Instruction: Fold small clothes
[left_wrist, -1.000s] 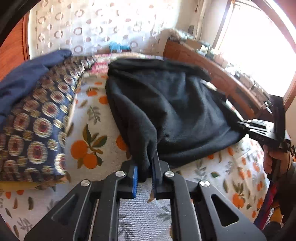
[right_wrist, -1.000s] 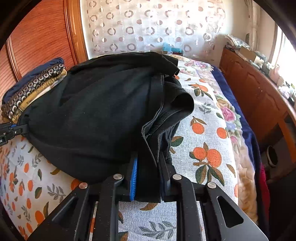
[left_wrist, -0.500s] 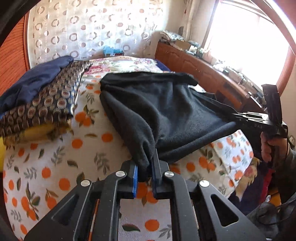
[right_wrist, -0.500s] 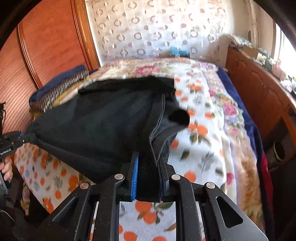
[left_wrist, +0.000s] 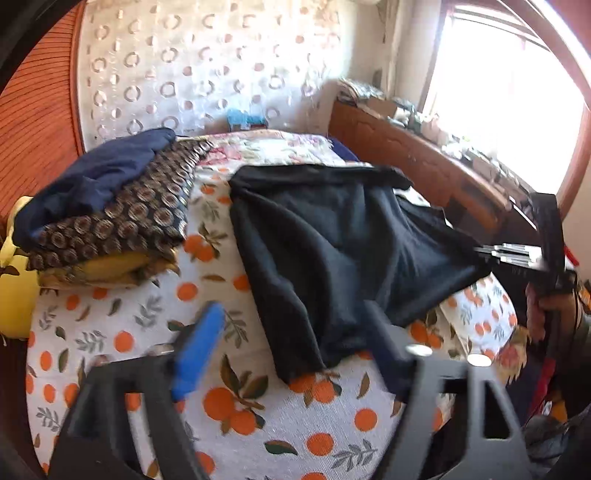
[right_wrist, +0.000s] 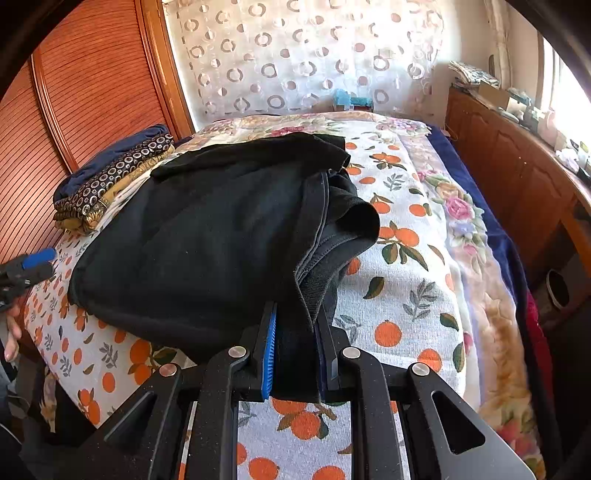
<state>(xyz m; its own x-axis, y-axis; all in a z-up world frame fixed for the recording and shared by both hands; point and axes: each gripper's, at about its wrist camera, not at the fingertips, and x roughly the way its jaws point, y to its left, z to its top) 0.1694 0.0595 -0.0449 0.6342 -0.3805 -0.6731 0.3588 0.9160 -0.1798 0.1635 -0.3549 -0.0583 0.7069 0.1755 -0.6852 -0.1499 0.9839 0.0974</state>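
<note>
A black garment (left_wrist: 332, 251) lies folded on the orange-print bedspread (left_wrist: 122, 332); it also shows in the right wrist view (right_wrist: 207, 236). My left gripper (left_wrist: 291, 350) is open, its jaws wide apart just in front of the garment's near corner, holding nothing. It appears at the left edge of the right wrist view (right_wrist: 27, 266). My right gripper (right_wrist: 295, 350) is shut on the garment's other corner, near its waistband. It shows at the right in the left wrist view (left_wrist: 487, 254), pinching the cloth.
A stack of folded clothes (left_wrist: 110, 214), navy on top of patterned and yellow pieces, sits at the bed's left; it also shows in the right wrist view (right_wrist: 110, 177). A wooden cabinet (right_wrist: 517, 177) with clutter runs along the right. A wooden panel (right_wrist: 74, 110) stands at the left.
My left gripper opened and let go of the garment's corner, which dropped onto the bedspread. The garment, held up and stretched before, now lies lower on the bed. The right gripper stays shut.
</note>
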